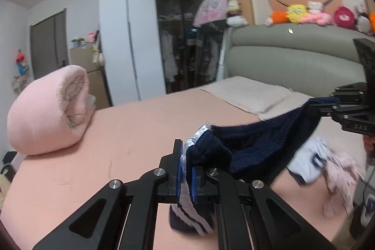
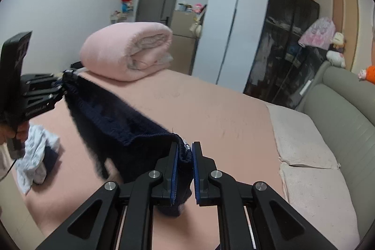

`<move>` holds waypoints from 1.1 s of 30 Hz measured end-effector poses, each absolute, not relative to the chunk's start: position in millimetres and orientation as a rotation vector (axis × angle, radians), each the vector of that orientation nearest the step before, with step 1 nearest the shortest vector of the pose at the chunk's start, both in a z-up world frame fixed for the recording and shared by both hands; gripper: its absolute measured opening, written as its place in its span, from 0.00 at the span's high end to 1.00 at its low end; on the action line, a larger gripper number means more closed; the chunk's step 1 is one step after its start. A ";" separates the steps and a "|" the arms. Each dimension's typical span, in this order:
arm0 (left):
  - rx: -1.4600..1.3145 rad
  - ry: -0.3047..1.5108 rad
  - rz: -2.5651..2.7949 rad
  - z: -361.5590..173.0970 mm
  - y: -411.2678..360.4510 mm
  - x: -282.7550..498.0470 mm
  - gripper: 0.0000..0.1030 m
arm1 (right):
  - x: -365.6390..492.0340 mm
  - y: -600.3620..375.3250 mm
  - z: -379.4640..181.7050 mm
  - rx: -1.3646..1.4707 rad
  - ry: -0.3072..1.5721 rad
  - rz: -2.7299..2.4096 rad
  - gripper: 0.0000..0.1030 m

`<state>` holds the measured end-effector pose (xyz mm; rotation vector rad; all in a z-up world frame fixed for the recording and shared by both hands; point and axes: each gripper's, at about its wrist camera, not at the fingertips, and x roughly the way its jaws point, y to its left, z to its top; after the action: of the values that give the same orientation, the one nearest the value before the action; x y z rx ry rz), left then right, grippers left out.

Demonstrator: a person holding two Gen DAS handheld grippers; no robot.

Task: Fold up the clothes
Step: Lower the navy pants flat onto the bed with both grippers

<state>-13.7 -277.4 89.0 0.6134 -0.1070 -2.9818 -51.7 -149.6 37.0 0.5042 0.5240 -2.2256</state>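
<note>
A navy knitted garment (image 1: 262,144) with white stripes and a silvery edge hangs stretched between both grippers above the pink bed (image 1: 117,132). My left gripper (image 1: 186,156) is shut on its striped end, the stripes trailing down between the fingers. In the left wrist view the right gripper (image 1: 323,104) holds the other end at the right edge. My right gripper (image 2: 185,149) is shut on a bunched navy corner (image 2: 182,170). The cloth (image 2: 112,116) sags back to the left gripper (image 2: 61,83) at the far left, where a hand holds it.
A rolled pink quilt (image 1: 46,109) lies at the bed's far corner. A heap of white and pale pink clothes (image 1: 323,168) sits on the bed under the garment. Beige pillows (image 2: 304,139) and a grey headboard (image 2: 339,109) bound the bed; wardrobes (image 1: 150,39) stand beyond.
</note>
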 end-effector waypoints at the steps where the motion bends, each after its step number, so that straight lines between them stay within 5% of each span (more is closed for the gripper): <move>1: 0.632 -0.113 -2.995 81.7 -274.1 -7.6 0.95 | -43.0 -147.2 28.5 0.510 0.530 -2.208 0.92; 14: 1.258 0.226 -2.995 -91.0 -238.9 96.1 0.95 | 70.6 -115.4 -140.9 0.917 0.503 -1.858 0.92; 33: 1.197 0.613 -2.812 -119.2 -245.9 148.4 0.95 | 68.5 -51.7 -189.0 1.103 0.243 -2.020 0.91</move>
<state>148.4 -245.9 -119.2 1.1966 0.6127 -2.8123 68.5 -51.7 -189.0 1.1033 0.2431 -2.0203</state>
